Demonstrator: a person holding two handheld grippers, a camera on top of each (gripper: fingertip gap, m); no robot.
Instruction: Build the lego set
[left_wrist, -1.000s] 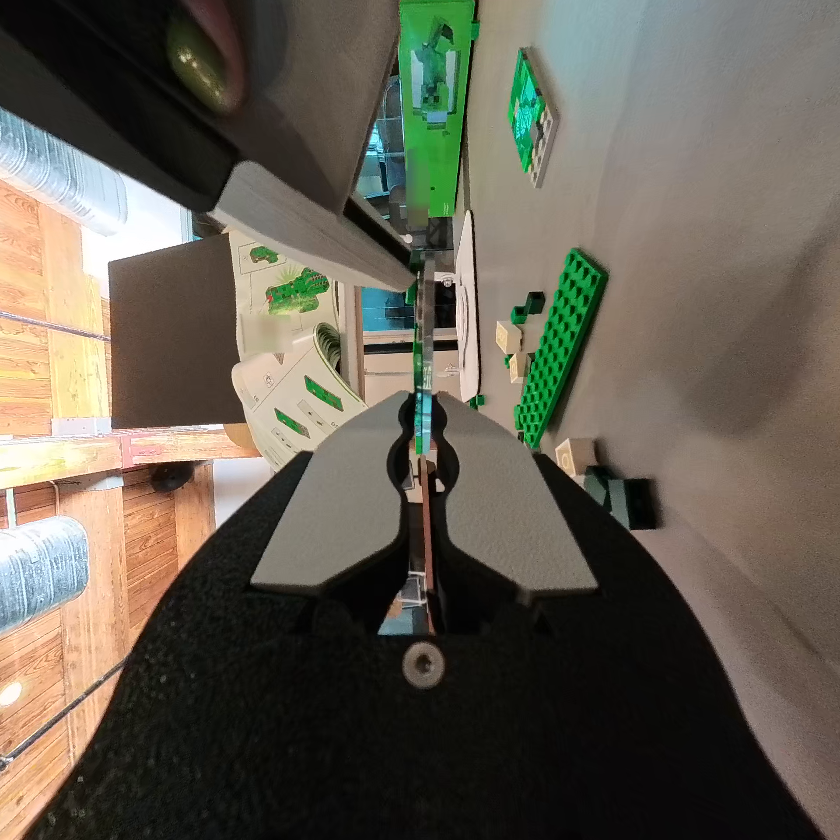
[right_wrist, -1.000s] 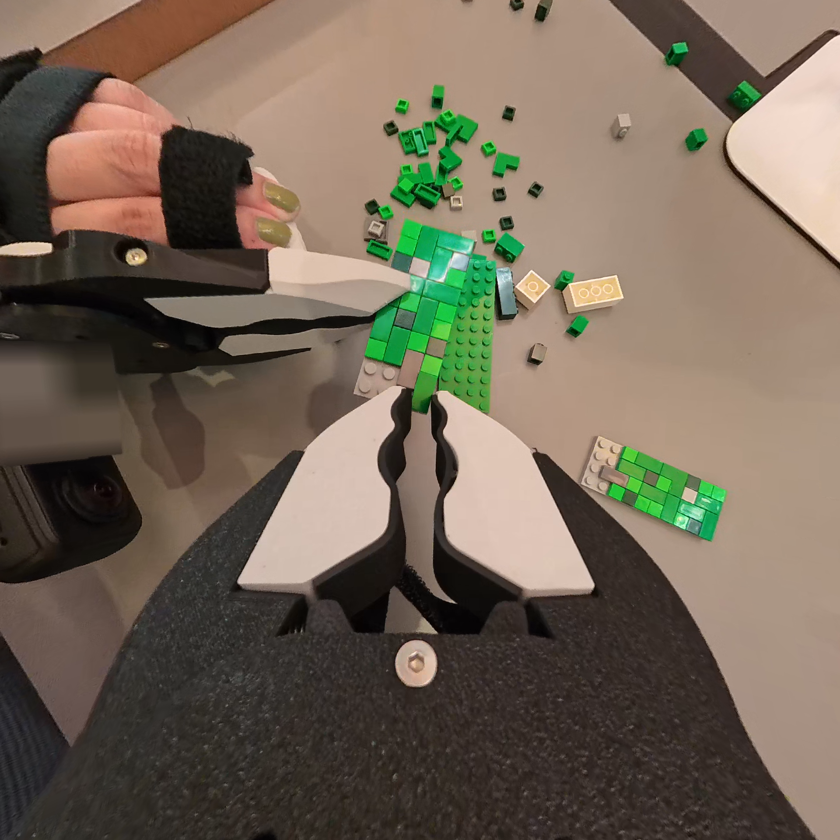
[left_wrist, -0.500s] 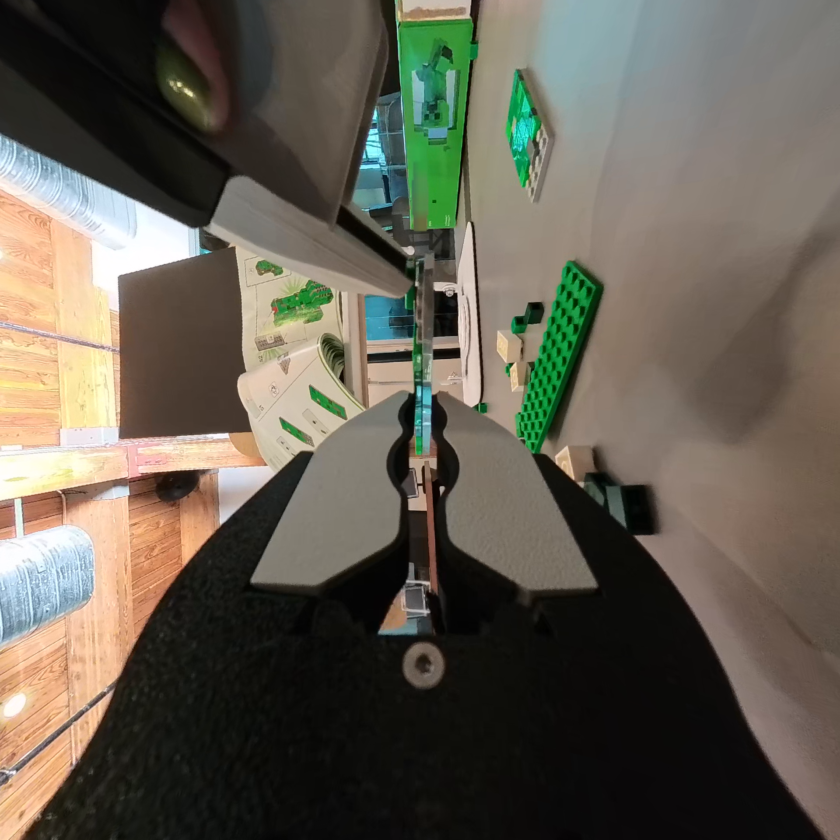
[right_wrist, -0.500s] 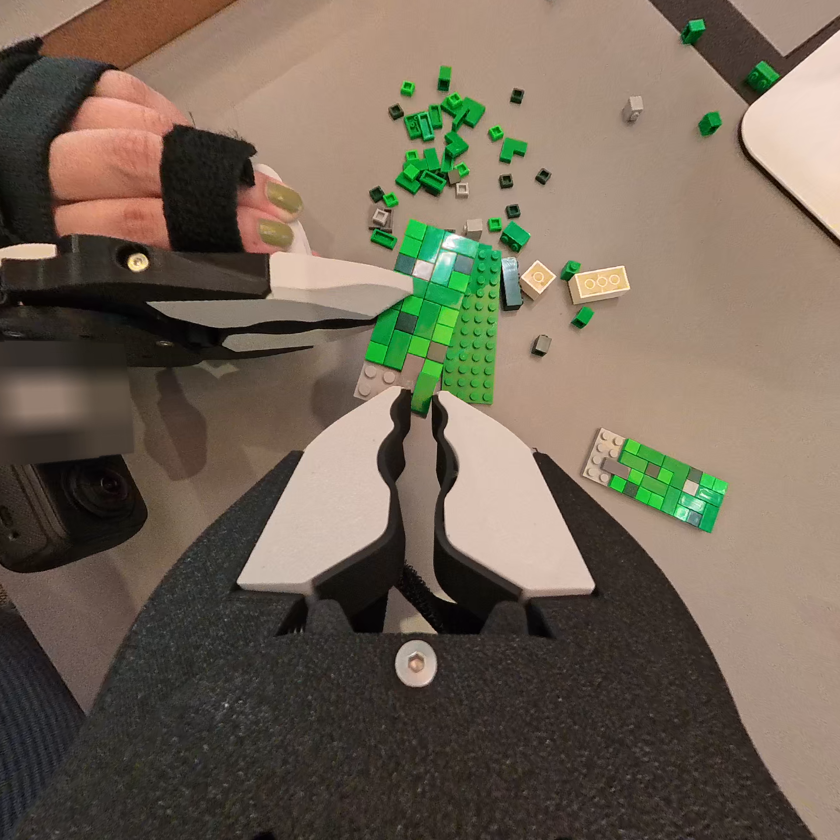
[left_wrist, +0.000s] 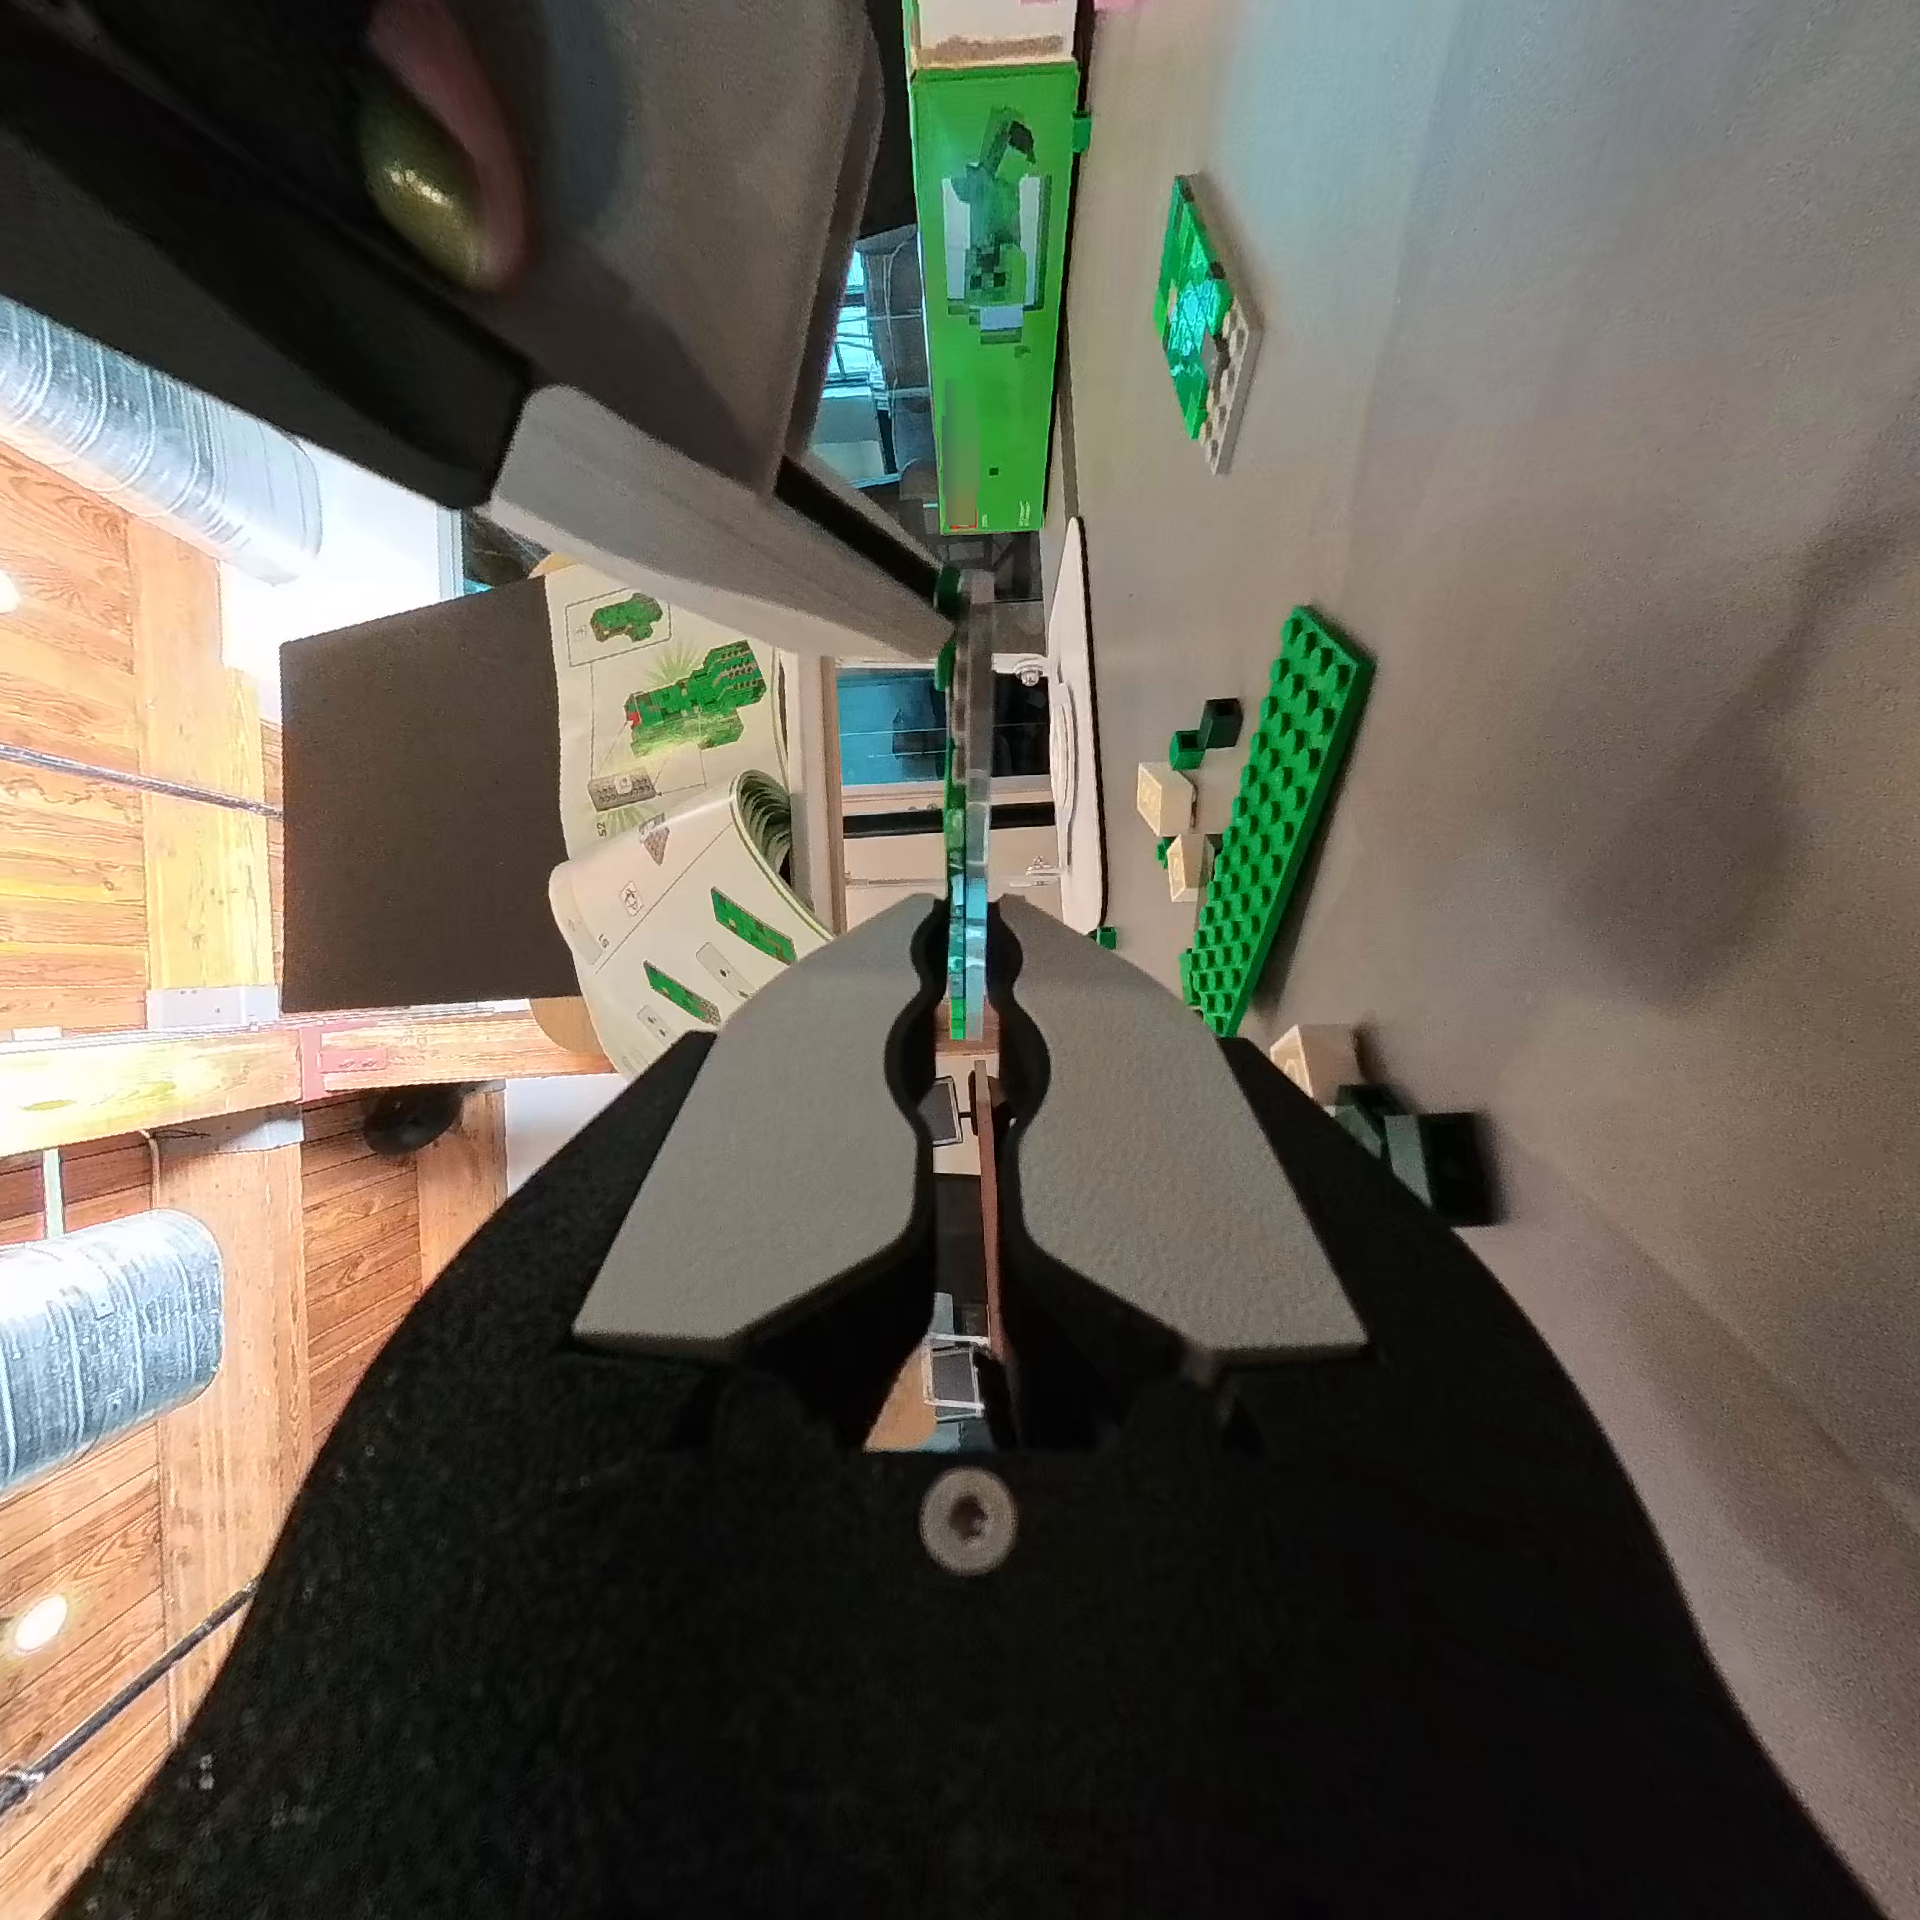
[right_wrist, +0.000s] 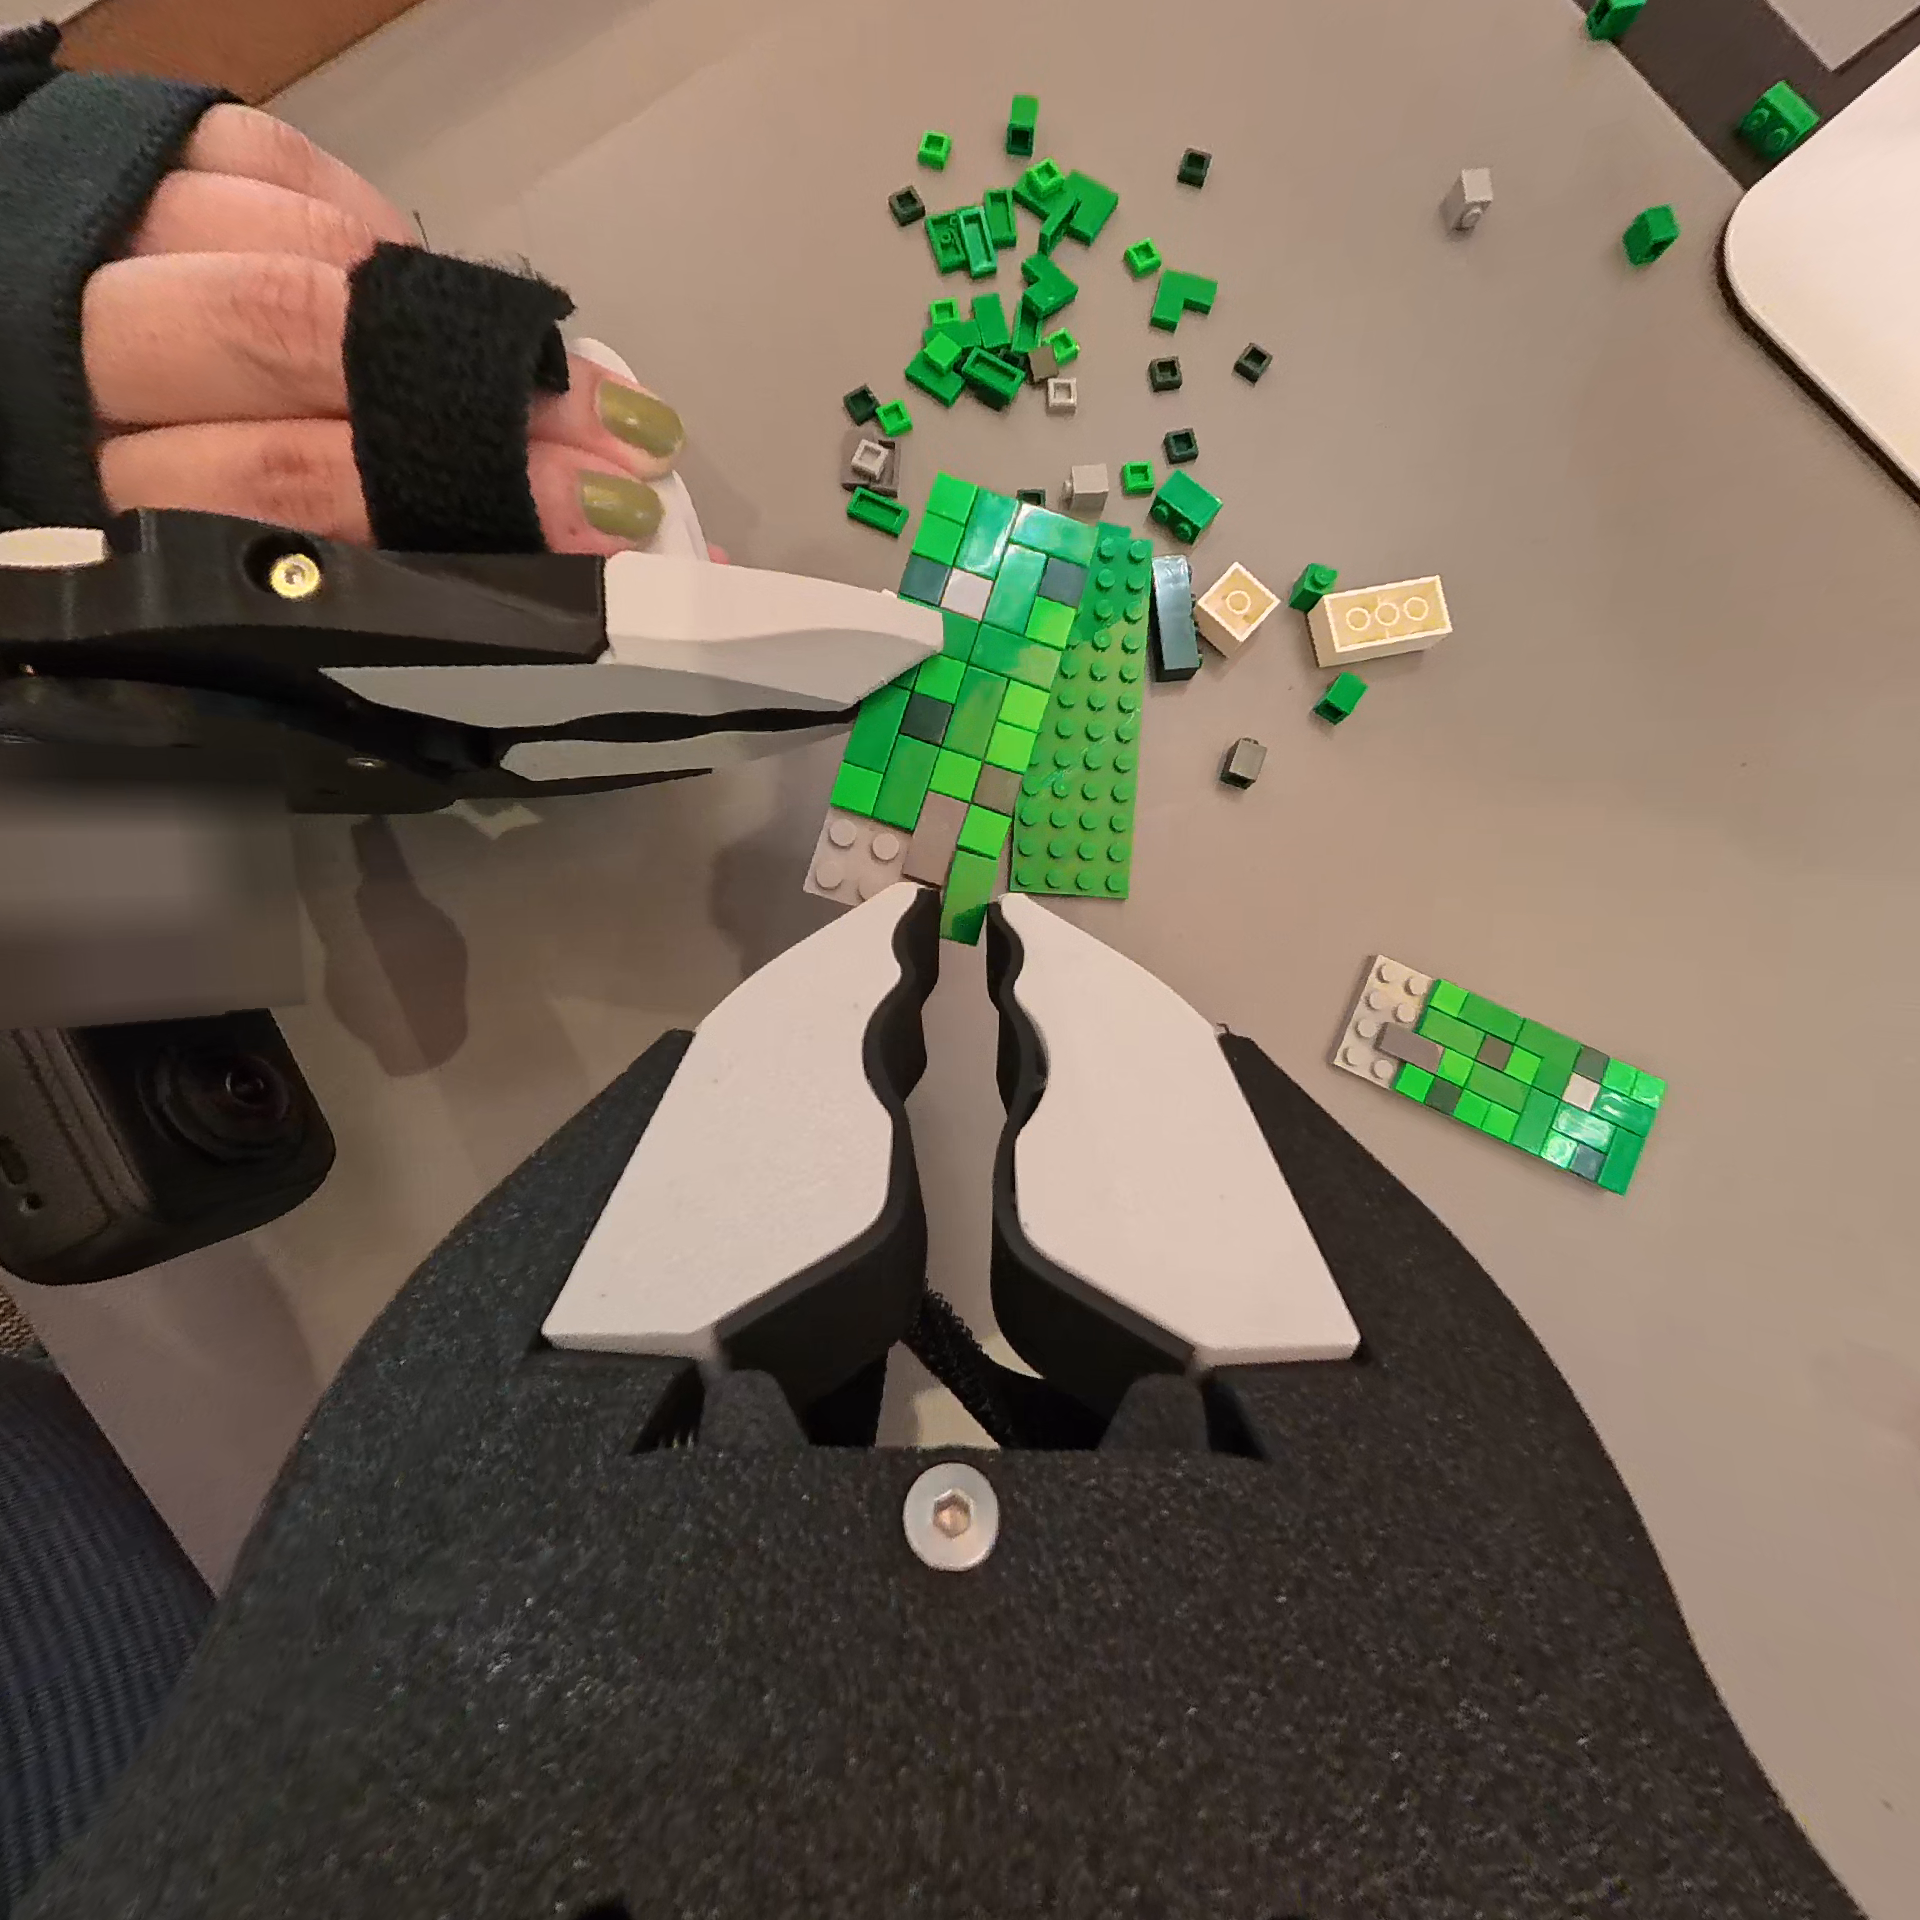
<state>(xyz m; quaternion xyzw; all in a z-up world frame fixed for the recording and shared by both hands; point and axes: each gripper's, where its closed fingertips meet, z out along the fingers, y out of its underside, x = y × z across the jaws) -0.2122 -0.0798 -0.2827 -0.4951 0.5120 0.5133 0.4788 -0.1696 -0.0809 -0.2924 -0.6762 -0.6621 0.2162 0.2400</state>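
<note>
The tiled green plate was held clear of the counter, edge-on to the left wrist view and face-up to the right one. The left gripper had its jaws clenched on the plate's side edge, both pads against it. The right gripper had its jaws closed on a small green tile at the plate's near end, beside a grey corner of bare studs.

The likeliest failure seemed to be twisting: the left grip caught only a thin edge, so any push from the right gripper might have levered the plate round or sprung it free. The tile could also have seated crooked, or slipped from the narrow hold and dropped among the loose green pieces. A press off-axis might have popped neighbouring tiles.

Below lay a bare studded green plate, cream bricks and a second tiled plate, well apart to the right.

Whether the tile was already pressed onto studs could not be told; its underside was hidden. The right gripper's pads were largely masked by its own fingers. In the left view the plate's face was unreadable, and the open instruction booklet and green box sat behind, partly cut off. A blurred patch covered part of the left handle.
</note>
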